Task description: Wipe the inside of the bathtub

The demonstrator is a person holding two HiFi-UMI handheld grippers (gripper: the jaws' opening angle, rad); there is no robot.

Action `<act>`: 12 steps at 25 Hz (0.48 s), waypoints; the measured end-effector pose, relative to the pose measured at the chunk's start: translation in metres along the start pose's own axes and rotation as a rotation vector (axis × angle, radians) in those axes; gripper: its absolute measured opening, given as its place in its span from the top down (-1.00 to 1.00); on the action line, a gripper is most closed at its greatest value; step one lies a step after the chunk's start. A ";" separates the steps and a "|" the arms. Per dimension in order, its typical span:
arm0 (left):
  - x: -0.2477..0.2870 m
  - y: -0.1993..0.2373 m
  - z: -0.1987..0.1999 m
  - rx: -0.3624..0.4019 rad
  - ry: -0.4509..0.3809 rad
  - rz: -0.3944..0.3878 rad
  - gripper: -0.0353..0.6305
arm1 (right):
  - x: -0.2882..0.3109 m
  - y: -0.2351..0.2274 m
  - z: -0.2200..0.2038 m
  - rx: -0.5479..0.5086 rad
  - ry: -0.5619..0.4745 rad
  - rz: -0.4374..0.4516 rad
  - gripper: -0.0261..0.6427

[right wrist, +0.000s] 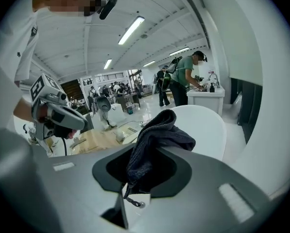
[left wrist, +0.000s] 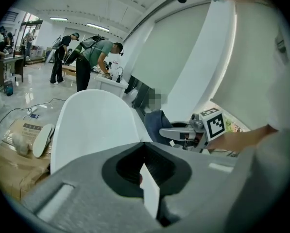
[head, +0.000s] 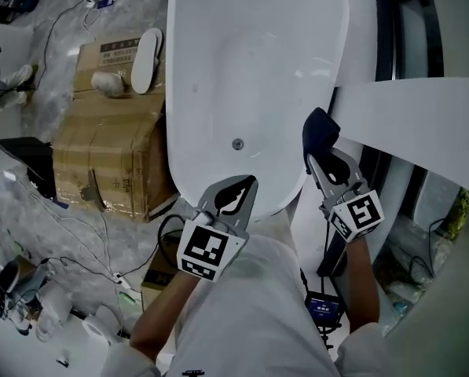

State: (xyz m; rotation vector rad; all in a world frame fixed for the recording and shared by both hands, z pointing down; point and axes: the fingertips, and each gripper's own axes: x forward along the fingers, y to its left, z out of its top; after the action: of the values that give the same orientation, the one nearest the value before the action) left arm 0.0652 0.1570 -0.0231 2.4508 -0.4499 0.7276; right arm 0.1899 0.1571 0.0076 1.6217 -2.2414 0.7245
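A: Though gripped and ready, not yet down inside the bathtub (head: 250,69). Right gripper (head: 319,163) clamped tight on a dark cloth (head: 320,130), held at the tub's right rim, near the close end. Cannot tell whether touching the rim.

B: And the left gripper (head: 236,195)?

A: Closed up, tip against tip, nothing between. Hangs over the near end of the tub, doing no work.

B: How much wiped, then?

A: Hard to judge. No streaks, no wet patches, no dirt either; just plain glossy white all the way down to the drain (head: 237,144). Probably at the very start, with the whole inside left to do: bottom, both long walls, far end.

B: Anything worth minding about the surface?

A: Smooth, curved, shiny. Likely slippery under cloth, so probably needs steady pressure. Rises steeply at both ends, too, which may mean a long reach for the far one.

B: And the room?

A: Cluttered, like a big workshop hall. Cardboard boxes (head: 108,151) just left of the tub, with a white slipper (head: 146,60) lying on top. Cables (head: 85,234) strewn over a pale marbled floor (head: 14,203). Large white curved panel (head: 423,112) on the right, close by the cloth. Farther off, in the gripper views, strip lights (right wrist: 131,30) overhead and several people (right wrist: 183,76) standing at a counter (right wrist: 205,93), well apart from the tub.
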 end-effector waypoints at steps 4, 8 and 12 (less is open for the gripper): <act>0.007 0.033 -0.017 -0.027 0.019 -0.006 0.90 | 0.029 -0.004 -0.014 -0.079 0.040 -0.053 0.70; 0.025 0.064 -0.044 -0.058 -0.010 0.015 0.90 | 0.062 -0.024 -0.043 -0.154 0.095 -0.095 0.70; 0.046 0.078 -0.077 -0.154 -0.013 0.002 0.90 | 0.078 -0.037 -0.078 -0.246 0.240 -0.090 0.70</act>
State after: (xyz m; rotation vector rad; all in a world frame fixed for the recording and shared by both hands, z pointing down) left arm 0.0356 0.1324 0.0895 2.3124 -0.4946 0.6532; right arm 0.1940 0.1278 0.1204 1.4262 -1.9867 0.5614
